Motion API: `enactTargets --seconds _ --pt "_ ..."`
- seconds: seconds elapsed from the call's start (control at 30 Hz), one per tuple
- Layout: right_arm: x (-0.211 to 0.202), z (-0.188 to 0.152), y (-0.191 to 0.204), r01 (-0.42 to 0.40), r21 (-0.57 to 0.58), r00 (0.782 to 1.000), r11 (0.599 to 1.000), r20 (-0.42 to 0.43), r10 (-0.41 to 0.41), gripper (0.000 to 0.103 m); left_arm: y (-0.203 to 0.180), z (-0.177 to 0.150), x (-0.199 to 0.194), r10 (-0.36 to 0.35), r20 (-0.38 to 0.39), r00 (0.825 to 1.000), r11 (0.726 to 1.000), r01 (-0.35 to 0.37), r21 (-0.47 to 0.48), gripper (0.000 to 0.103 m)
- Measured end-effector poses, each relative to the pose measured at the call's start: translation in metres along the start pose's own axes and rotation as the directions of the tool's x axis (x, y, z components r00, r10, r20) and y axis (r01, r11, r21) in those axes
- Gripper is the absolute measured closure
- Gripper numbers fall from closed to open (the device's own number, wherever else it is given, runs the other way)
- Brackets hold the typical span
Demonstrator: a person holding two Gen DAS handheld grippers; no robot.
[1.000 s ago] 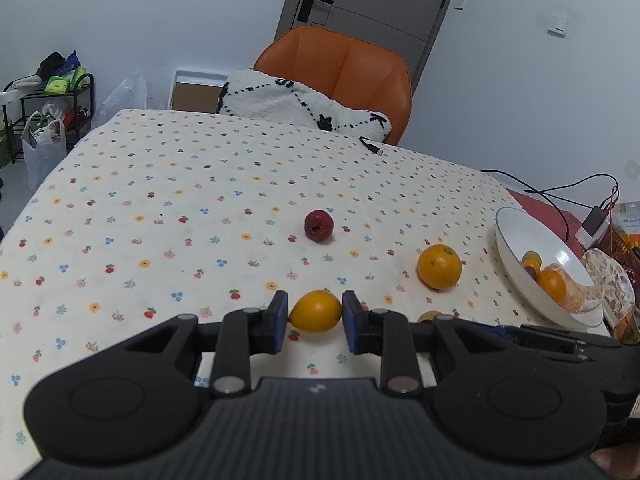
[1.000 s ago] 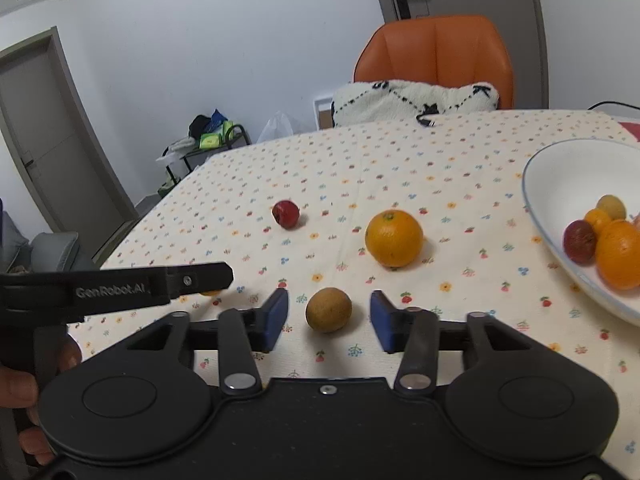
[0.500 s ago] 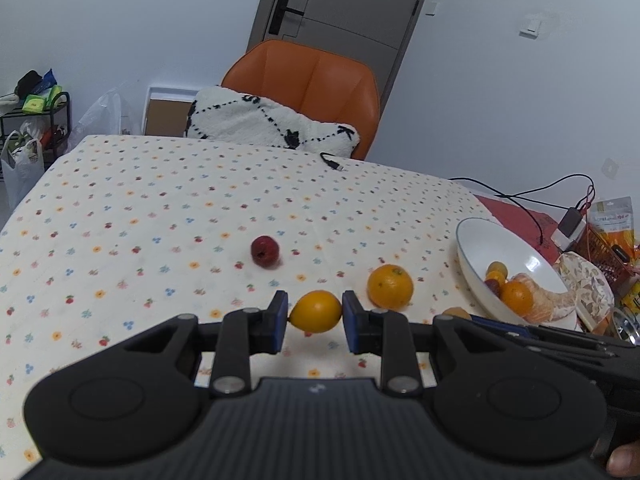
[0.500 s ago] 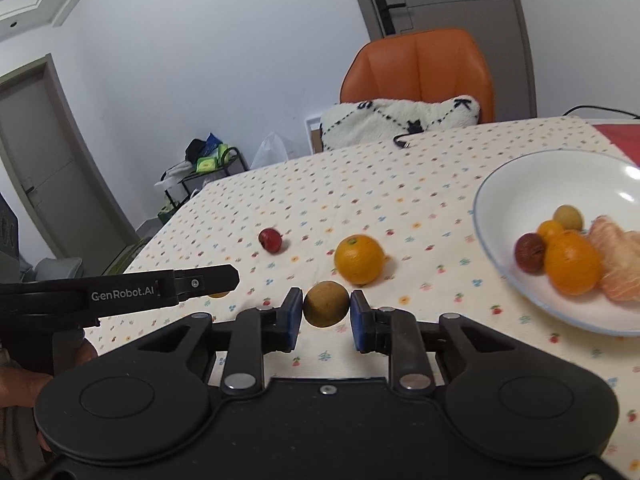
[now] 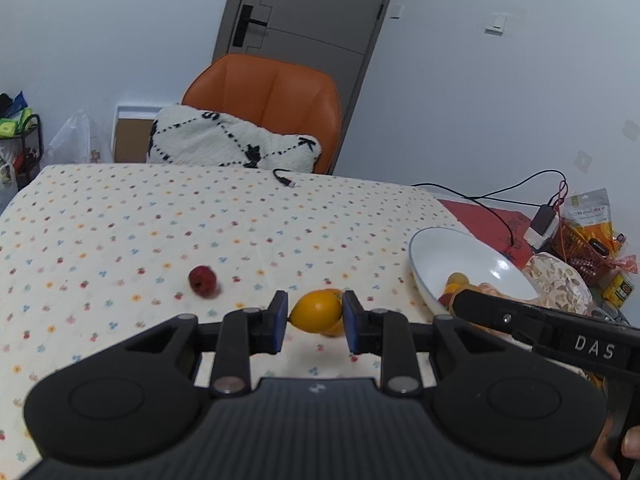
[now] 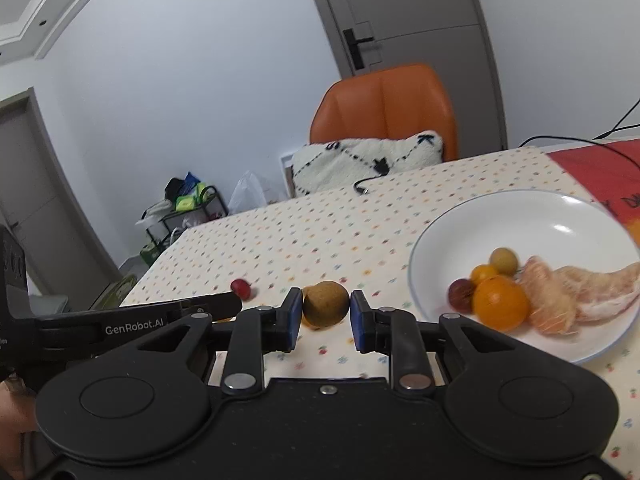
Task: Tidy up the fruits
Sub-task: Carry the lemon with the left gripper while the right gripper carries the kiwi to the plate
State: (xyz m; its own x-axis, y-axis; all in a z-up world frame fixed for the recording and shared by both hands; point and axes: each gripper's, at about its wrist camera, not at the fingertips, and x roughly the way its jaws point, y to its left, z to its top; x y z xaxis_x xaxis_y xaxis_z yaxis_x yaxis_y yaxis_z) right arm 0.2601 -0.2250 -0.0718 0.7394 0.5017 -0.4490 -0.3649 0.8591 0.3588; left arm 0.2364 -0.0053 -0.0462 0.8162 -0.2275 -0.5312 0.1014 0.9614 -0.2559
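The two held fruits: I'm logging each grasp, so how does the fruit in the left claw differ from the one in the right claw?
The yellow fruit in the left claw is bright, smooth and oval, pinched at its pointed ends. The brown fruit in the right claw is dull, speckled and round. The brown fruit is held nearer the white bowl. Both are held above the tablecloth.
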Motion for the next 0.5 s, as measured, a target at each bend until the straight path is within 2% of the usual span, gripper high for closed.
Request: enactTargets --seconds 0.5 --pt "-0.028 0.016 -0.029 0.051 0.051 0.995 0.997 0.082 -0.055 0.079 -0.036 0.024 0.011 -0.059 0.041 0.997 0.997 0.056 0.051 0.076"
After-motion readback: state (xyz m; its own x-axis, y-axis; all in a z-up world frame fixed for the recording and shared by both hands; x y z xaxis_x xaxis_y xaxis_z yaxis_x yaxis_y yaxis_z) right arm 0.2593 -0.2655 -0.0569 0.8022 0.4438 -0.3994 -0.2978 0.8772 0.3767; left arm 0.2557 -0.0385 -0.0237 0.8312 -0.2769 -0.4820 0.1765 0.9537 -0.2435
